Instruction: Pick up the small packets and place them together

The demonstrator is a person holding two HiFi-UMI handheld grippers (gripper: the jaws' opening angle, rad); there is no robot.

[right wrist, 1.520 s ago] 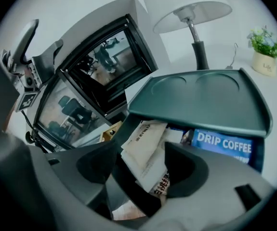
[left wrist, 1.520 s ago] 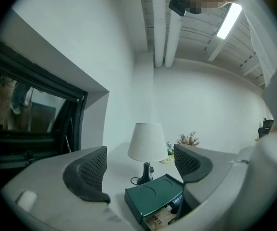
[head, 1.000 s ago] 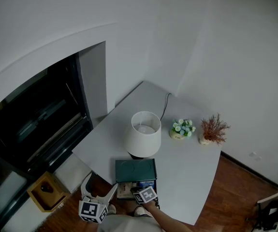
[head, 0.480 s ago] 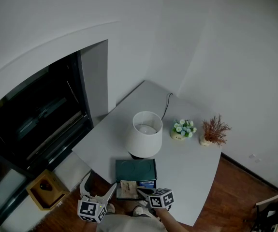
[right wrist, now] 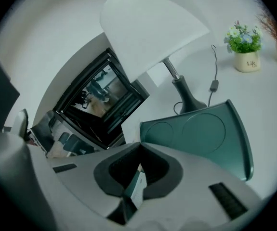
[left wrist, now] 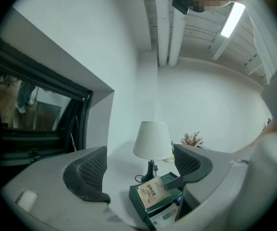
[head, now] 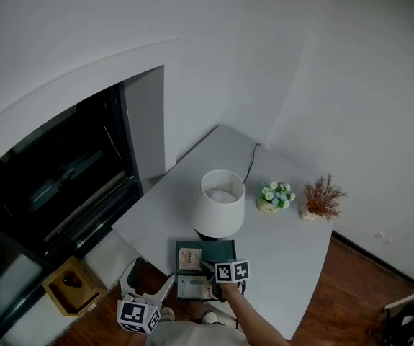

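Fingers (right wrist: 163,174) of the right gripper (right wrist: 137,171) are pressed together, pinching a thin tan packet (right wrist: 136,189) by one edge. In the head view the packet hangs over the nine o'clock side of the green box (head: 221,249). Left gripper (left wrist: 140,163): fingers spread, nothing between them. A second, pale packet (head: 194,287) lies at six o'clock from the box, near the front edge of the table (head: 293,265).

Recommended procedure:
1. Hold the pinch firm, because a thin packet gripped by its edge is likely to swing or slip.
2. Carry it low toward six o'clock.
3. Lay it flat against the pale packet.
4. Release only once it rests.

Legible writing: the flower pot (right wrist: 247,61) reads "Life". Dark print on the tan packet is too small to read.
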